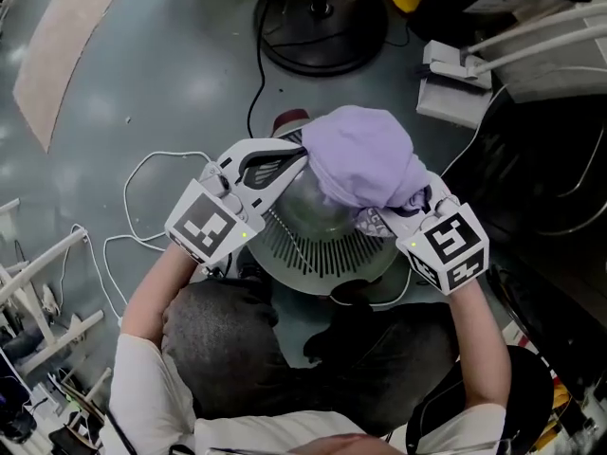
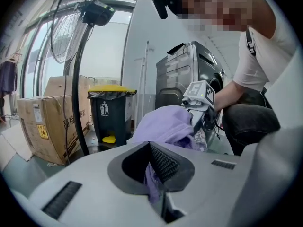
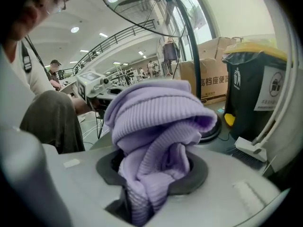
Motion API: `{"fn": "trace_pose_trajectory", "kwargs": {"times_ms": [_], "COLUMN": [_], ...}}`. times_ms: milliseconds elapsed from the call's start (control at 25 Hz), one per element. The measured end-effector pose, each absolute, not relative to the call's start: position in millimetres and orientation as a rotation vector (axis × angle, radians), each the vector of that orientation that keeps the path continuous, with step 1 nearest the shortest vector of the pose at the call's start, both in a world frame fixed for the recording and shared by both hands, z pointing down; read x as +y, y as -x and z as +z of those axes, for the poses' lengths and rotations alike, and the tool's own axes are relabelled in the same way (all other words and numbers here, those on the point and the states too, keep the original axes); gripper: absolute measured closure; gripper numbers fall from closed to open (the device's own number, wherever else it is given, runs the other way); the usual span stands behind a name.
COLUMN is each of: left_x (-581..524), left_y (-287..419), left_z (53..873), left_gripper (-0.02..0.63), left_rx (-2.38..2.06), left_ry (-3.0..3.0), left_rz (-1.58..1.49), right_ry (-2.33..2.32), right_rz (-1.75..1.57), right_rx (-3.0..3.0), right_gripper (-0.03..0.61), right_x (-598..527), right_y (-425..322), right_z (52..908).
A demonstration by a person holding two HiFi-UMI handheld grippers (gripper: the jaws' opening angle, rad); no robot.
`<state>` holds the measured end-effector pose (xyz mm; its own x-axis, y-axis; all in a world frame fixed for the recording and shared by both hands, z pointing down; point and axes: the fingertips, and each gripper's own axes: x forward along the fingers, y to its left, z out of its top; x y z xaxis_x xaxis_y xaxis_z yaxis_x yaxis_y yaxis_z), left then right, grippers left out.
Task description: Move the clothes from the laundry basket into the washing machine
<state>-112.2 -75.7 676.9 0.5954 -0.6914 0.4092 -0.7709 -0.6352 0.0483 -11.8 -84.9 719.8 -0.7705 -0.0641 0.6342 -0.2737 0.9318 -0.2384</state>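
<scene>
Left claw [image 1: 289, 162] and right claw [image 1: 391, 216] both clamp lilac garment [image 1: 365, 154], which hides basket [image 1: 318, 254] centre; print on carton [image 2: 47, 122] at frame left unreadable

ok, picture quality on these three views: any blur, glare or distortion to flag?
Head view: sharp, evenly lit, soft sheen on the grey floor. Left gripper view: strong fisheye, dark corners, windows blown out behind the fan. Right gripper view: fisheye bends the fan pole; purple knit garment is close but crisp, ribs readable.
</scene>
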Motion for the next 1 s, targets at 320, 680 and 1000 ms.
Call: {"fn": "trace_pose_trajectory", "kwargs": {"times_ms": [320, 680, 1000], "left_x": [-94.1, -109.6, -104.7], "left_y": [87.6, 46.3, -17.7], "left_z": [629.3, 574.1, 540.8], "left_gripper": [0.607, 0.607, 0.607], "left_rx": [-1.103, -1.003, -0.839], "left_ry": [-2.742, -2.816, -2.908], "left_rz": [0.558, 0.523, 0.501], "right_ry": [-0.415, -0.649, -0.827], "right_rz": [0.437, 0.347, 0.227], "right_rx": [-2.514, -2.594, -2.611], "right_gripper": [0.393, 0.393, 0.393], "right_x": [-98.1, -118.0, -100.7], "right_y": [-15.6, -72.5, -119.1], "right_z": [668.5, 596.8, 554.9]}}
